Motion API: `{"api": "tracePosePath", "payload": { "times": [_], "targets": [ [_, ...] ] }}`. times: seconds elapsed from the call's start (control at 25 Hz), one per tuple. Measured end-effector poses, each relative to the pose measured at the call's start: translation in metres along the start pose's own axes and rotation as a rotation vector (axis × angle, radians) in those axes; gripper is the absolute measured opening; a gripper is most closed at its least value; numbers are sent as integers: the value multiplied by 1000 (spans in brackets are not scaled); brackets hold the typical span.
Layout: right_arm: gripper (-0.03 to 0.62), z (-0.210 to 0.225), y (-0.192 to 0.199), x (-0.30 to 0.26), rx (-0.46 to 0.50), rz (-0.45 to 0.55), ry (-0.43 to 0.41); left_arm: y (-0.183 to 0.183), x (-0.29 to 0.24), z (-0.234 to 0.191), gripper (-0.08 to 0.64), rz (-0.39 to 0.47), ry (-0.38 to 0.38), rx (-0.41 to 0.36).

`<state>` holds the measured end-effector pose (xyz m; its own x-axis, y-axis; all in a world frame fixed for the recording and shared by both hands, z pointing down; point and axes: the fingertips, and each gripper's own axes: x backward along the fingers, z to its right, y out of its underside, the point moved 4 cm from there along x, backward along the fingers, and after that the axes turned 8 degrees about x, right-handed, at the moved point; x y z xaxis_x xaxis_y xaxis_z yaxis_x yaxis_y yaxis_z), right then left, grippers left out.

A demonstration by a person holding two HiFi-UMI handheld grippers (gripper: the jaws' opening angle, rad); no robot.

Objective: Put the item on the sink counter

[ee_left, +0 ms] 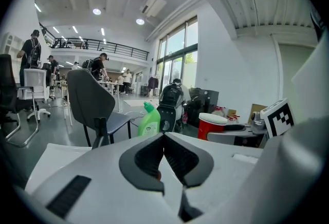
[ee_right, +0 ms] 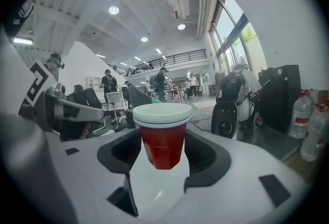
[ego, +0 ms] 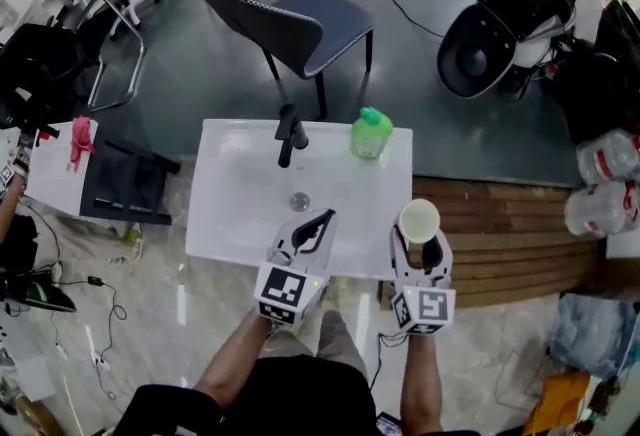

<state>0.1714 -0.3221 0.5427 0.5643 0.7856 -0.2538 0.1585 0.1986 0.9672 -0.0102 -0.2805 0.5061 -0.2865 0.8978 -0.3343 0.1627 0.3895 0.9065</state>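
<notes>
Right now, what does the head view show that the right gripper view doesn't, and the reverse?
Head view only: the black faucet and the drain. Right gripper view only: the outer wall of the red cup, and people standing far behind. Both: that cup clamped in the right gripper, the left gripper, and the black-and-white scooter.

Upright red plastic cup with a white rim [ee_right: 163, 138], clamped between the dark jaws of the right gripper [ee_right: 163, 156]; clear plastic water bottles [ee_right: 310, 126] at far right.
</notes>
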Motion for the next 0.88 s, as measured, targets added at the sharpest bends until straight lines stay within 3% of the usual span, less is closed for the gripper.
{"api": "tracePosePath", "payload": {
  "times": [0.88],
  "targets": [
    [262,27,71,-97,59,-113,-100,43,-73,-36,2,-105,-69,75]
  ]
}}
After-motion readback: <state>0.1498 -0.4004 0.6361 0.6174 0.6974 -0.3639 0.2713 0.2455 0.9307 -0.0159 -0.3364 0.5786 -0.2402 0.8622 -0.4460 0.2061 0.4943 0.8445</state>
